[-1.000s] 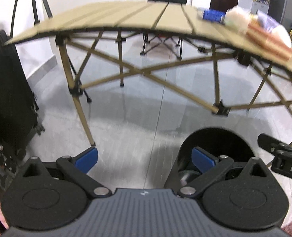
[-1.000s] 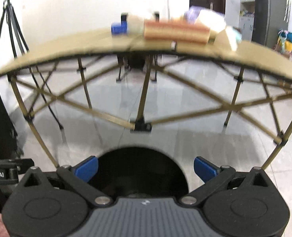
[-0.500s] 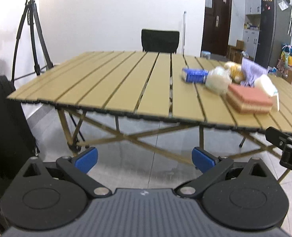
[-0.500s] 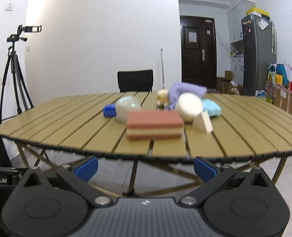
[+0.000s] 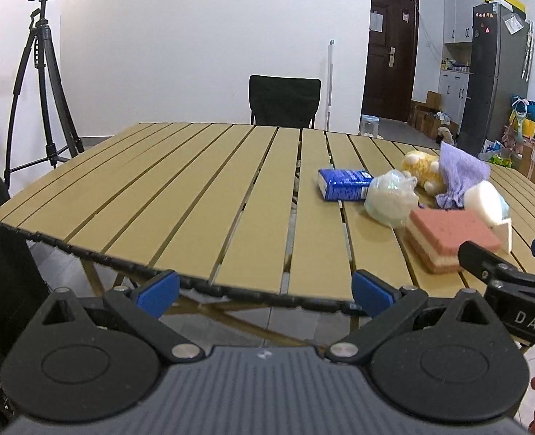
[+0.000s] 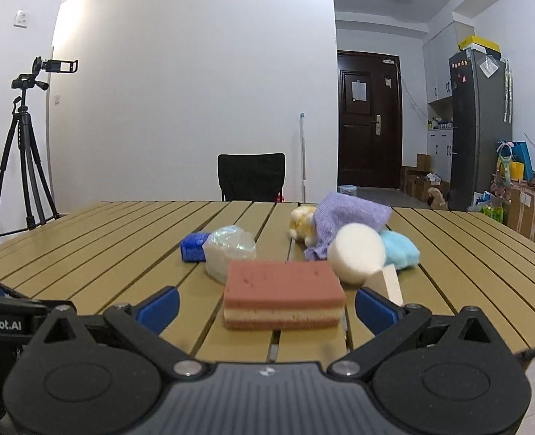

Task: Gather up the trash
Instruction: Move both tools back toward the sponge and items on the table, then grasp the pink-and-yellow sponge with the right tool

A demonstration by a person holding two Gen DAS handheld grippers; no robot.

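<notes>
I had just raised both empty, wide-open grippers, left gripper [image 5: 264, 290] and right gripper [image 6: 265, 306], from under the table [image 5: 180, 195], so the sponge [image 6: 282, 299] near its front edge, probably trash, was reachable.

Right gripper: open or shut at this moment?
Open. The right gripper has its blue fingertips spread wide apart, nothing between them; the pink sponge lies ahead on the table.

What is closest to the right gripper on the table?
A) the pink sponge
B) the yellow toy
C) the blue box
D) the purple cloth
A: the pink sponge lies right in front of the open right gripper, with the other things behind it.
</notes>
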